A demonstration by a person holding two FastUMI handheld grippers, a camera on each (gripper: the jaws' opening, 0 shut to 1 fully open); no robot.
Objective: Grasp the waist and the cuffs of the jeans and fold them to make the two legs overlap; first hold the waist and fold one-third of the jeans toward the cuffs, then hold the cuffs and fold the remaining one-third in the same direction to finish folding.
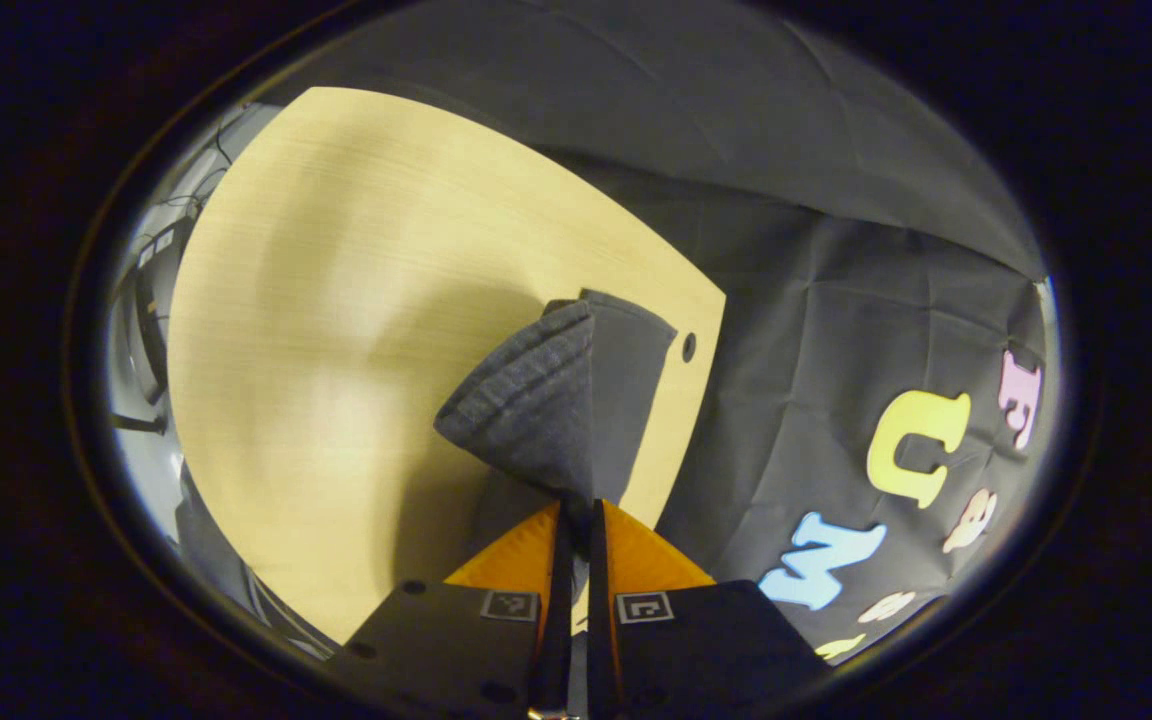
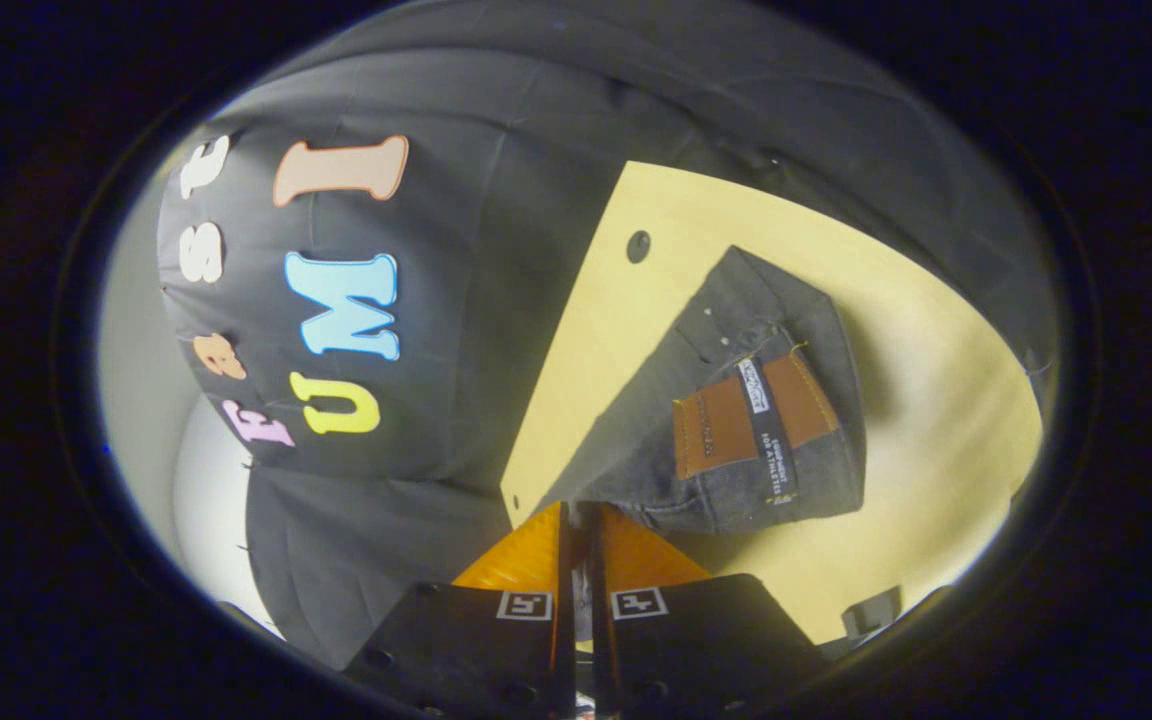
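The dark grey jeans are lifted off the light wooden table, and a fold of cloth runs straight into my left gripper, which is shut on it. In the right gripper view the waist end of the jeans shows a brown leather patch with a black label strip across it. My right gripper is shut on the waistband edge just below that patch. The rest of the jeans slopes down onto the table near its edge.
A small round hole sits near the table's corner, seen also as the hole in the right gripper view. The booth's black cloth wall hangs just beyond the table's edge. A small dark object lies at the table's near rim.
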